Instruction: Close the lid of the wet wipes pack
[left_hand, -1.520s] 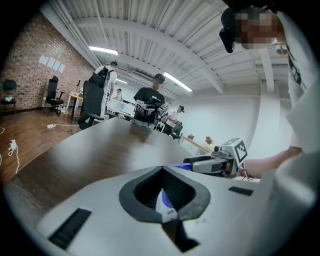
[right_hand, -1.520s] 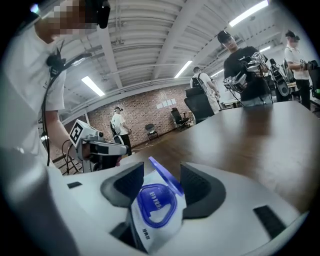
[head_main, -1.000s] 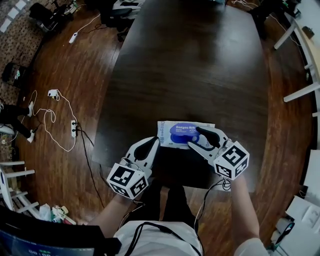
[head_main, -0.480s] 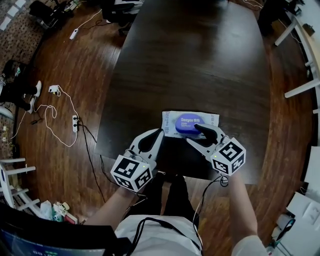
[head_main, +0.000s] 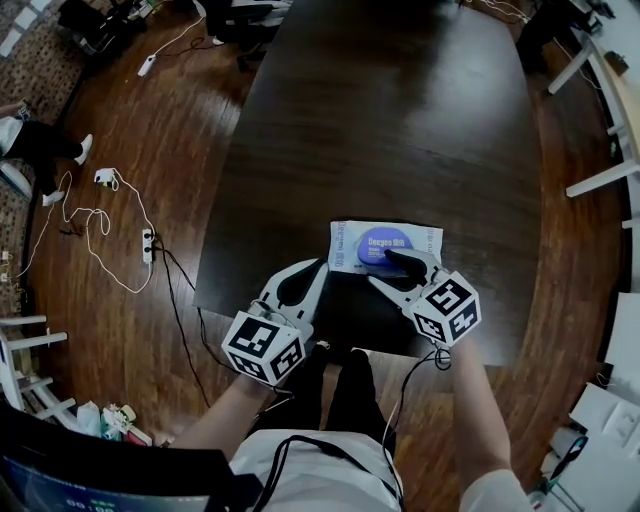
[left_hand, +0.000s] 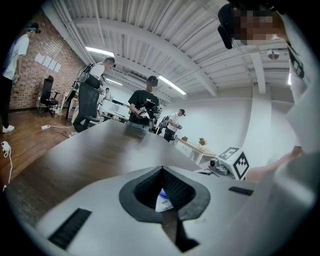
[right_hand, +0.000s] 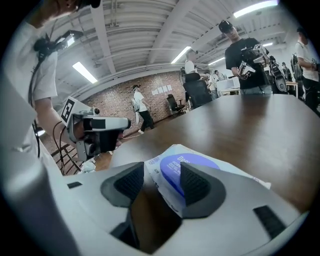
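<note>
The wet wipes pack (head_main: 418, 238) lies flat near the front edge of the dark table (head_main: 400, 120), white with a blue oval lid (head_main: 380, 240) lying flat on top. My right gripper (head_main: 381, 270) is open at the pack's near edge, its far finger resting over the lid and its near finger in front of the pack. In the right gripper view the pack (right_hand: 235, 175) and lid (right_hand: 172, 167) sit between the right gripper's (right_hand: 161, 170) pads. My left gripper (head_main: 321, 266) is shut just left of the pack, holding nothing. Only a sliver of the pack (left_hand: 163, 200) shows past the left gripper (left_hand: 161, 170).
The table's front edge (head_main: 300, 315) runs just under both grippers. Cables and power strips (head_main: 147, 250) lie on the wooden floor at left. White desks (head_main: 610, 90) stand at right. Several people (left_hand: 145, 107) stand beyond the table's far end.
My right gripper has drawn back a little toward the pack's near edge, its far finger now on the lid's near part. The left gripper has hardly moved.
</note>
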